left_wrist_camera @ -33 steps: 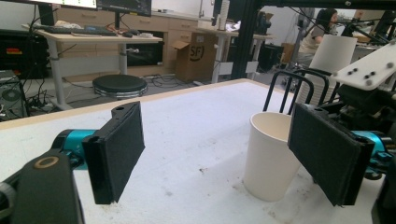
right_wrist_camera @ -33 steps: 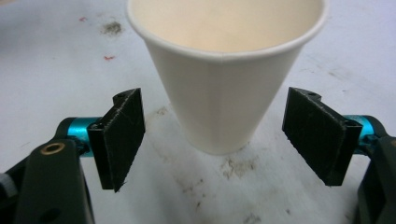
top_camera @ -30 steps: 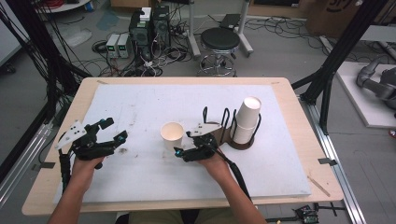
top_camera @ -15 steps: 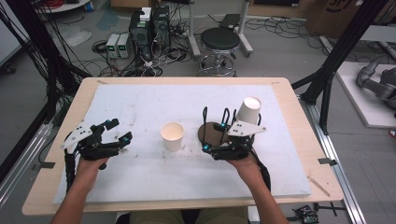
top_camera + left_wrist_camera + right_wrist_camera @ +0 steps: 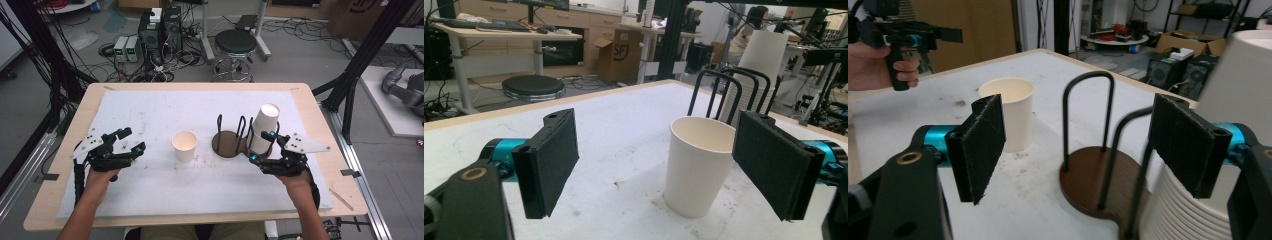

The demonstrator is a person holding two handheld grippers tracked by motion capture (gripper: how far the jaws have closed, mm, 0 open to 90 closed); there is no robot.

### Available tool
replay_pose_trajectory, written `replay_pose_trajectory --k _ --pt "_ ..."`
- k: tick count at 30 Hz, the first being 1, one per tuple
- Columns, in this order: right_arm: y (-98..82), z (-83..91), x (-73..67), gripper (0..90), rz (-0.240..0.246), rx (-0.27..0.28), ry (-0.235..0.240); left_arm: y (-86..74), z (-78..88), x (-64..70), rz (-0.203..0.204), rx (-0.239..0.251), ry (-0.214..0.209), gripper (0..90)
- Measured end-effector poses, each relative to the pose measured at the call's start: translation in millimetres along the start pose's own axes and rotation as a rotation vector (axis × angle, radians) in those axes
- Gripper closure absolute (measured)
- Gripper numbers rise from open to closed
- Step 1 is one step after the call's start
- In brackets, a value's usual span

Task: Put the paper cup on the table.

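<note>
Near the worktop's middle a single paper cup (image 5: 184,145) stands upright, the stack of cups (image 5: 263,129) tilted in the wire holder (image 5: 233,139) toward its right edge, where the right hand-held gripper (image 5: 260,146), jaws just narrowing yet empty, sits beside it, while the left hand-held gripper (image 5: 134,138) is spread, empty, near the left edge.

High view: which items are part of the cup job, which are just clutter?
In the job:
- single white paper cup, upright
- stack of white paper cups
- dark wooden-base wire cup holder
- right gripper, jaws open, just been closing, nothing between them
- left gripper, open

Lying about:
- black round stool
- computer towers
</note>
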State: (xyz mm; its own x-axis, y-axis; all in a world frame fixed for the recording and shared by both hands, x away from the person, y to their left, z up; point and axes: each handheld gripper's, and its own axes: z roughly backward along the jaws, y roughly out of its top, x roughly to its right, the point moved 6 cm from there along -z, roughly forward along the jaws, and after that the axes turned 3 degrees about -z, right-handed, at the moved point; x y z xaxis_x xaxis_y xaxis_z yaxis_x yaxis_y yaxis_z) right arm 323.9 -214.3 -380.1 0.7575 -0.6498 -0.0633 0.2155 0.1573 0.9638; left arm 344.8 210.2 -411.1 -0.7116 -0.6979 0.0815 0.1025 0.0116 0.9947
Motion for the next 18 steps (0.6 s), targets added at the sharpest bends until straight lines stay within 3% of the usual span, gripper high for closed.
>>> replay_pose_trajectory --k 11,18 --pt "-9.2 32.3 20.4 21.8 0.023 -0.005 -0.097 4.6 1.0 6.5 0.013 0.042 -0.033 15.6" --pt "-17.1 43.3 25.3 21.2 0.018 -0.013 -0.150 4.0 2.0 12.7 0.001 0.032 -0.054 15.6"
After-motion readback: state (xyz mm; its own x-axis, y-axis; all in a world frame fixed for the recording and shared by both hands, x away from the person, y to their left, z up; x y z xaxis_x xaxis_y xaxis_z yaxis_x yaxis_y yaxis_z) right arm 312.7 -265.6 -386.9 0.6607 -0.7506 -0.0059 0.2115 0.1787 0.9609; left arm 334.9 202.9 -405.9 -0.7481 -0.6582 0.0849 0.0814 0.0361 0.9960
